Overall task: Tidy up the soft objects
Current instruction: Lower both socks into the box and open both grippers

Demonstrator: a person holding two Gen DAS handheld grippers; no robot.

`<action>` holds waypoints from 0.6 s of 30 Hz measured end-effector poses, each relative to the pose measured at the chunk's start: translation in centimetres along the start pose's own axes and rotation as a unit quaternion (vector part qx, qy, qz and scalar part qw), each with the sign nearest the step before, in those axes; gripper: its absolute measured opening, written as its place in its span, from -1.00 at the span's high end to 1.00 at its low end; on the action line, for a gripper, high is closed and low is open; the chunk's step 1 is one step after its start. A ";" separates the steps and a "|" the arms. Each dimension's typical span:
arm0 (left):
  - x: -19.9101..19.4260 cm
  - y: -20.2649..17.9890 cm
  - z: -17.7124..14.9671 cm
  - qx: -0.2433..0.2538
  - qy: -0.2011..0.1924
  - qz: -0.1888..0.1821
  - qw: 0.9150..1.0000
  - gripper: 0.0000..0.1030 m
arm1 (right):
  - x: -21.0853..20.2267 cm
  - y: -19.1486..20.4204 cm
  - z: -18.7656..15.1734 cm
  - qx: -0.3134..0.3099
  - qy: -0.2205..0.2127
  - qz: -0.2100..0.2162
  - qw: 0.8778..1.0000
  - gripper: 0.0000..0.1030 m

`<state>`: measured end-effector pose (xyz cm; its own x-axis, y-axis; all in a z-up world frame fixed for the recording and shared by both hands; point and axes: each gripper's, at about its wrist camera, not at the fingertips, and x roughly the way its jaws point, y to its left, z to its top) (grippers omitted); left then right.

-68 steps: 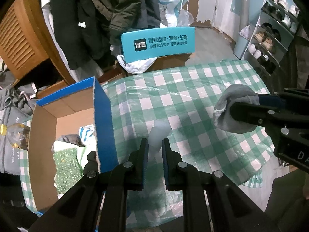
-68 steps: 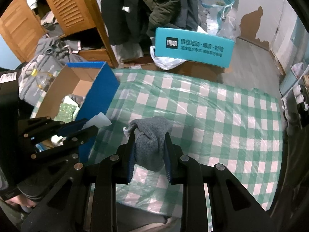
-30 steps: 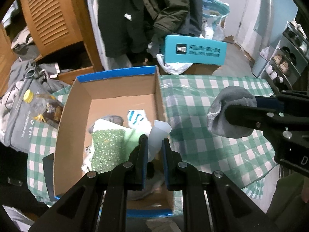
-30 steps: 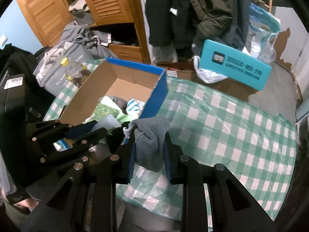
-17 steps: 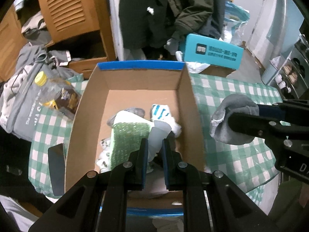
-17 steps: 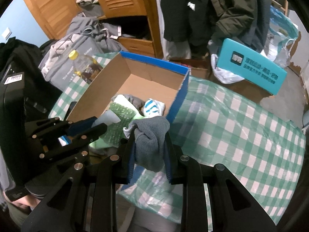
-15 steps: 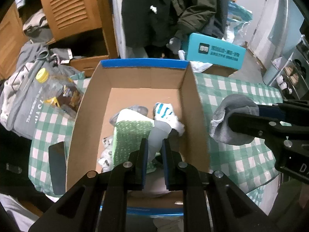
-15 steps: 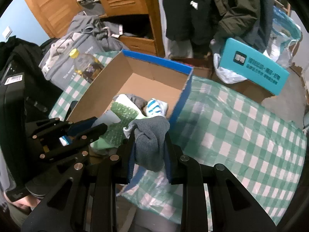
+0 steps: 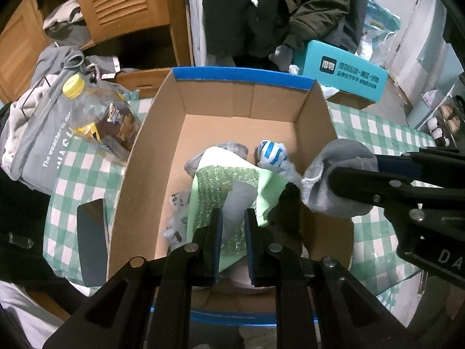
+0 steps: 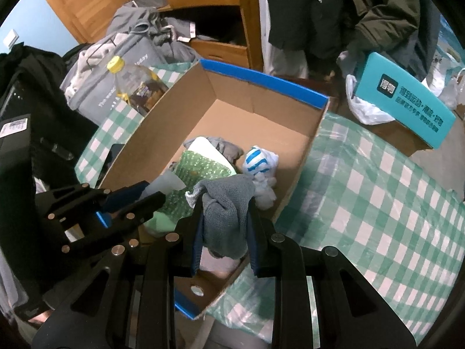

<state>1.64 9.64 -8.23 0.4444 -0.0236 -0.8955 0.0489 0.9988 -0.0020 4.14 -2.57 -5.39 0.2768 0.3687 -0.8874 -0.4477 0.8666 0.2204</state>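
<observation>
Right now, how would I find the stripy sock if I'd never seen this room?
Look for the big cardboard box with blue edges on the green checked tablecloth. Inside, near its right wall, beside the green bubble wrap, lies the sock: the only white thing with bright blue stripes.

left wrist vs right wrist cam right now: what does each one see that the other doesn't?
Left wrist only: the dark phone-like slab lying flat on the tablecloth left of the box, the shoe rack at the far right, and the right claw seen from the side.

Right wrist only: the blue wall with a light switch at upper left, a wide stretch of checked tablecloth, and the left claw side-on.

Both: the cardboard box, the oil bottle, the teal box, the grey sock in the right claw and the pale sheet in the left claw.
</observation>
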 end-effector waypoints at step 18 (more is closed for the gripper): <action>0.3 0.6 0.3 -0.014 0.005 0.013 1.000 0.03 | 0.5 -1.0 0.4 0.022 -0.010 0.019 1.000 0.04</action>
<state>2.02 10.19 -8.35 0.4369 0.0024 -0.8995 0.0131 0.9999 0.0090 5.08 -3.13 -5.93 0.2777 0.4081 -0.8697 -0.4211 0.8654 0.2716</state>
